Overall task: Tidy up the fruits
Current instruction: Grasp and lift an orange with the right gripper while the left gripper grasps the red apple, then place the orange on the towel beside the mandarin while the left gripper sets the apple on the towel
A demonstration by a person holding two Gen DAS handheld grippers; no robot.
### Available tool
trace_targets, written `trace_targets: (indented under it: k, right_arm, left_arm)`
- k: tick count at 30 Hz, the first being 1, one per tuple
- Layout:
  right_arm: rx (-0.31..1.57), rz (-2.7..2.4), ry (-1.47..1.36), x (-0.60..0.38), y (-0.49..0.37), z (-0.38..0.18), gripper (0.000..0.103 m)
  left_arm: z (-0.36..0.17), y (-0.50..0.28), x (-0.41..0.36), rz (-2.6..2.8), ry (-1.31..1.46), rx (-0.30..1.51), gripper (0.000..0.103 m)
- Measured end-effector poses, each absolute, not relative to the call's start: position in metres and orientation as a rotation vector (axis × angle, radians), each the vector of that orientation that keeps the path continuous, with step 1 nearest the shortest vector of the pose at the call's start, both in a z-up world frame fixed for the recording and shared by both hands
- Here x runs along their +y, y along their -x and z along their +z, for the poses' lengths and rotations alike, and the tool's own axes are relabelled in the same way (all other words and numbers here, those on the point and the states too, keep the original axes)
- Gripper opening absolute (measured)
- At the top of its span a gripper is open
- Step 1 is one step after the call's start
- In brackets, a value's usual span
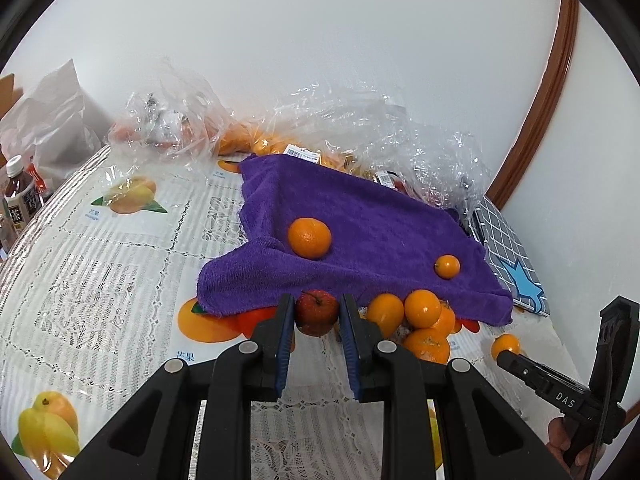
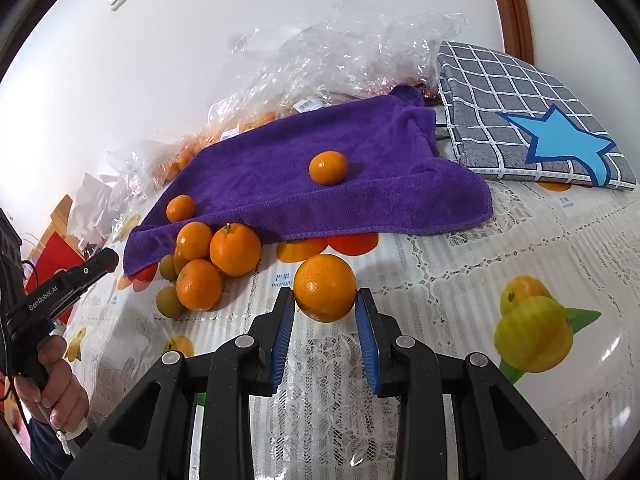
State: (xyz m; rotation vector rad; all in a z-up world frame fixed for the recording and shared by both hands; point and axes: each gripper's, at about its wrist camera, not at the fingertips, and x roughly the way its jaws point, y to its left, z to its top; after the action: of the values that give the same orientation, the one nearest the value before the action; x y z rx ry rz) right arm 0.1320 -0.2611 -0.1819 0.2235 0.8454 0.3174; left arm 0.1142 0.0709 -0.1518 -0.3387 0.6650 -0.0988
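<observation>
Tongs on my left (image 1: 317, 312) are closing on a small red apple (image 1: 316, 312): the blue pads are sitting against its two sides, so I am reading them as clamped on it, with the apple at the very tips and just at the front hem of the purple towel (image 1: 360, 232). My right tongs (image 2: 325, 300) are gripping an orange (image 2: 325, 287) the same way, pads pressing both flanks, the fruit sticking out past the tips above the lace-patterned counter (image 2: 460, 264).

Both tools are pointing forward and slightly down toward the towel. In the right view I am seeing my left hand (image 2: 56, 384) wrapped around its black handle at the left edge; in the left view the right tool is coming in from the lower right.

Just beside the apple, a heap of oranges (image 1: 420, 320) is lying half under the towel's front edge, touching one another. On top of the towel two more are resting well apart: a bigger mandarin (image 1: 310, 238) and a smaller one (image 1: 447, 266).

Behind the towel, crumpled clear plastic bags (image 1: 360, 120) are lying against the white wall, with more orange fruit inside. A grey checked cushion with a blue star (image 2: 532, 120) is sitting beside the towel's right end. A tea bottle (image 1: 18, 196) is standing at the counter's far left.
</observation>
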Motion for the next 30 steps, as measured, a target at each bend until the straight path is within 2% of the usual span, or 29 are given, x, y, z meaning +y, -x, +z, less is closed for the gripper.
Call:
trace_targets:
  k: [14,30]
  right_arm:
    - [0.797,0.312,-0.183,-0.259,-0.135,-0.151,0.031]
    - [0.722,0.345,-0.154,-0.255,-0.173,-0.122,0.031]
  left_arm:
    - [-0.146,-0.120,0.084,-0.086,0.389,0.660,0.022]
    - [-0.103,-0.167,0.070,-0.079,0.318,0.609,0.022]
